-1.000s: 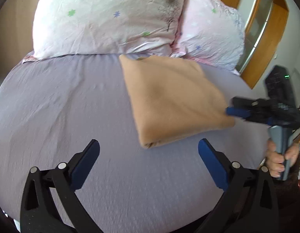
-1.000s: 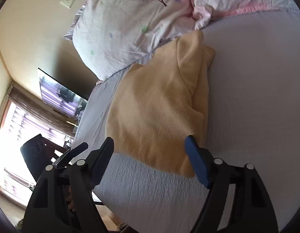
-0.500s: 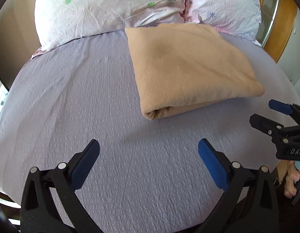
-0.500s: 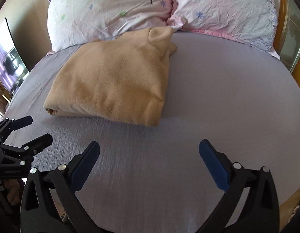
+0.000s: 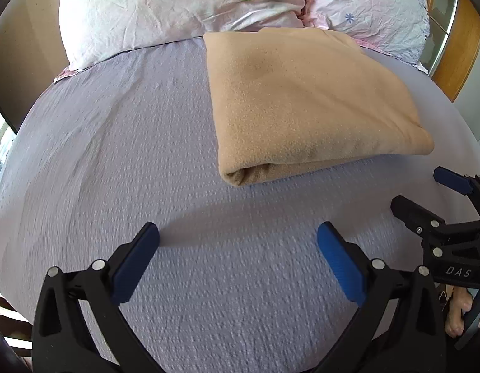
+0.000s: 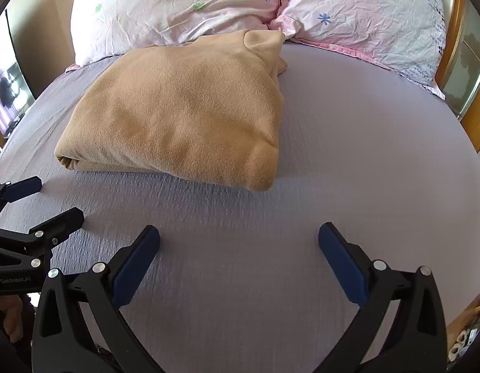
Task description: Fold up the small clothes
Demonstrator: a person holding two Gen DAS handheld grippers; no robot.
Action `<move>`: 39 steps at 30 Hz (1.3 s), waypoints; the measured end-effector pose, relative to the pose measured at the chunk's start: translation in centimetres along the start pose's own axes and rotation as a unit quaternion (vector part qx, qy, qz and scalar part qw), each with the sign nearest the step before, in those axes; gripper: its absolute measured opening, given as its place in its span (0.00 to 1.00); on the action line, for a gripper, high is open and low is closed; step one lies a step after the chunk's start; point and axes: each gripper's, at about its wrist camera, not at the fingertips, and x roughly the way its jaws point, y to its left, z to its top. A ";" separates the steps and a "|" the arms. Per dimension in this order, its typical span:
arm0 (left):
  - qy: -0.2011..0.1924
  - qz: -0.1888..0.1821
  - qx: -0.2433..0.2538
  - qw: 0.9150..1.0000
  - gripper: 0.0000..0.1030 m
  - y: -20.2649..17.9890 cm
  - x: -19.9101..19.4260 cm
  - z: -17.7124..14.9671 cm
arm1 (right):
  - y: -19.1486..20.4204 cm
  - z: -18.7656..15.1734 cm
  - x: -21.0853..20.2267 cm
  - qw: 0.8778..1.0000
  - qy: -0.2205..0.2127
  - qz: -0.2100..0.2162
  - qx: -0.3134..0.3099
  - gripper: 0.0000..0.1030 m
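A folded tan fleece garment (image 5: 305, 105) lies on the lilac bed sheet (image 5: 121, 161), its far end against the pillows. It also shows in the right wrist view (image 6: 184, 115), with a rolled fold at its near left corner. My left gripper (image 5: 238, 242) is open and empty above bare sheet, short of the garment's near edge. My right gripper (image 6: 239, 242) is open and empty, also short of the garment. Each gripper shows in the other's view: the right one (image 5: 423, 192) at the right edge, the left one (image 6: 50, 199) at the left edge.
Two floral pillows (image 6: 184, 3) (image 6: 364, 15) lean at the head of the bed. A wooden frame (image 5: 457, 40) stands at the right. A TV screen (image 6: 9, 90) is beyond the bed's left side. The sheet (image 6: 364, 143) right of the garment is bare.
Both grippers have pulled back from the garment toward the foot of the bed. The right gripper, close by the garment's corner a second ago, now hovers apart from it. The garment lies still.
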 end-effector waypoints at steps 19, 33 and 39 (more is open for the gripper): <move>0.002 0.006 -0.008 1.000 0.98 0.0 0.0 0.2 | 0.0 -0.1 -0.2 1.000 -0.003 -0.003 0.003 0.99; 0.002 0.005 -0.008 1.000 0.98 0.0 0.0 0.2 | 0.1 -0.1 -0.2 1.000 -0.004 -0.004 0.004 0.99; 0.002 0.005 -0.008 1.000 0.98 0.0 0.1 0.2 | 0.1 -0.1 -0.2 1.000 -0.004 -0.005 0.005 0.99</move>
